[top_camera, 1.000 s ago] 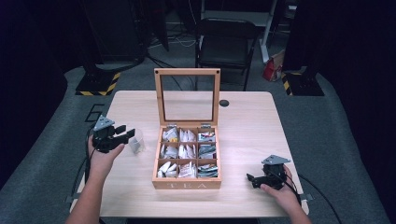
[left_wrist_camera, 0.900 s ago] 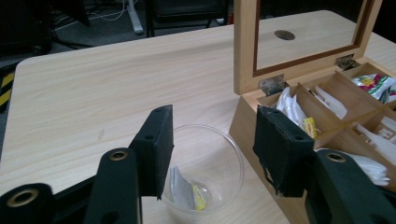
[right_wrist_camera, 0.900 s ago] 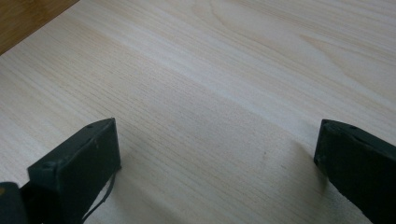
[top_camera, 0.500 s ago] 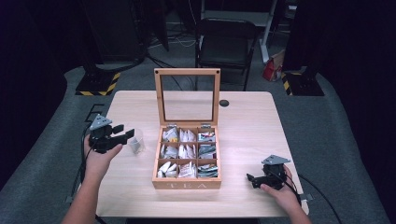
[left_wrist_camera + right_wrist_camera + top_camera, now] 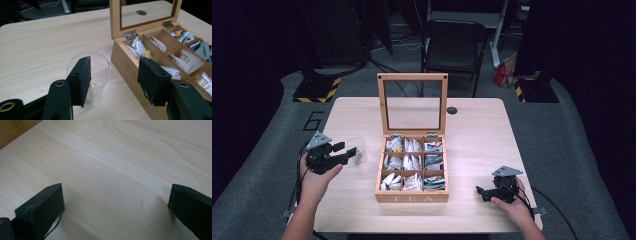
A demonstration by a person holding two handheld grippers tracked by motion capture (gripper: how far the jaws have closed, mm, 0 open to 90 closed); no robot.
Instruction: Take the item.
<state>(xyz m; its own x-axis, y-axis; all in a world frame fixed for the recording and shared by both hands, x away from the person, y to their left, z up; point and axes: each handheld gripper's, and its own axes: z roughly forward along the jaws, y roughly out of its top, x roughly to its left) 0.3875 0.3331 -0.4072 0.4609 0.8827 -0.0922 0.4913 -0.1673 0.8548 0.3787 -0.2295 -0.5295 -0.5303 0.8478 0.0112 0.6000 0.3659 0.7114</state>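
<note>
The open wooden tea box with a glass-paned lid (image 5: 412, 167) stands mid-worktop; it serves as landmark. Just left of the box stands one clear plastic cup (image 5: 89, 72), upright, with something small and yellowish at its bottom, too blurred to name. The left tongs (image 5: 113, 83) hover over the cup with their jaws wide apart, gripping nothing, one jaw in front of the cup and the other towards the box wall. The right tongs (image 5: 115, 206) rest low on the pale wooden worktop (image 5: 477, 130), right of the box and near its front corner, also spread and empty.

The step in hand looks like a move between cup and box, probably loading the cup with a tea bag; the next move calls for swinging the left tongs over a compartment, lowering, and pinching a single sachet without dragging its neighbours.

Count: one box with nine compartments, all holding packets (image 5: 411, 145); one cup; two tongs.
</note>
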